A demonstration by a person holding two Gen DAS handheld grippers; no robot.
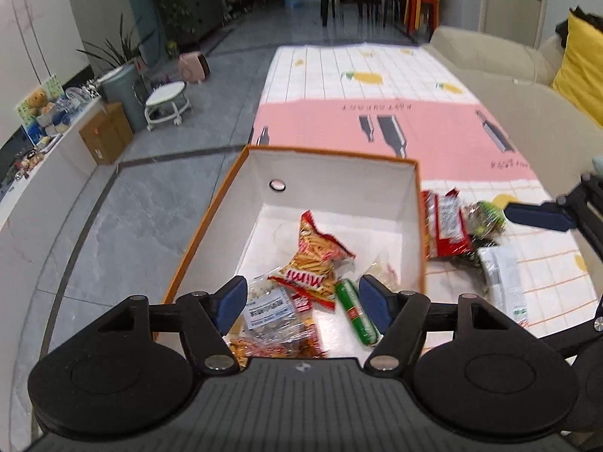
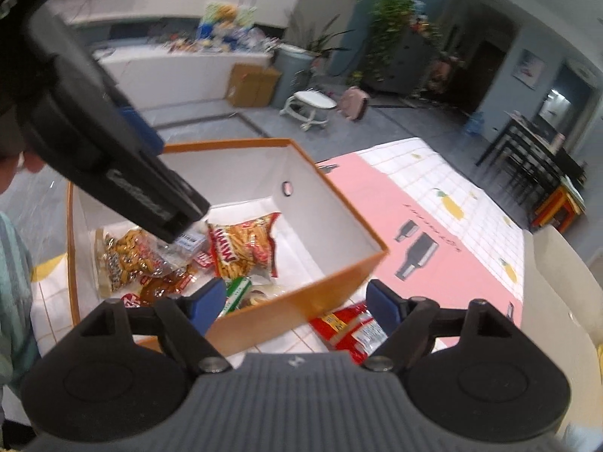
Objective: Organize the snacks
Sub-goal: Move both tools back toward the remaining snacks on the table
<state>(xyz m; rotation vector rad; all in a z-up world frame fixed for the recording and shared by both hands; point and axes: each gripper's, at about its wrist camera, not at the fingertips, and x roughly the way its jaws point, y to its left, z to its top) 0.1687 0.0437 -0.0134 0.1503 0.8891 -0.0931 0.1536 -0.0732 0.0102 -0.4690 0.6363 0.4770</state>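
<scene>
An orange box [image 1: 211,211] with white inside walls stands on a patterned mat. Inside lie a red-and-yellow stick-snack bag [image 1: 316,252], a green sausage pack [image 1: 356,310] and clear packets of small snacks [image 1: 271,320]. My left gripper [image 1: 303,301] hangs open above them, holding nothing. Beside the box on the mat lie a red packet [image 1: 446,226], a dark green packet [image 1: 486,216] and a white packet [image 1: 505,278]. My right gripper [image 2: 296,301] is open and empty over the box's near corner [image 2: 320,297], with the red packet [image 2: 352,326] just beyond it. The left gripper's body [image 2: 94,128] crosses the right wrist view.
The mat [image 1: 377,128] covers the floor ahead, pink and white with lemon prints. A beige sofa [image 1: 527,86] with a yellow cushion [image 1: 580,71] runs along the right. A white stool [image 1: 166,101], a cardboard carton [image 1: 105,135] and a low white cabinet [image 1: 45,173] stand to the left.
</scene>
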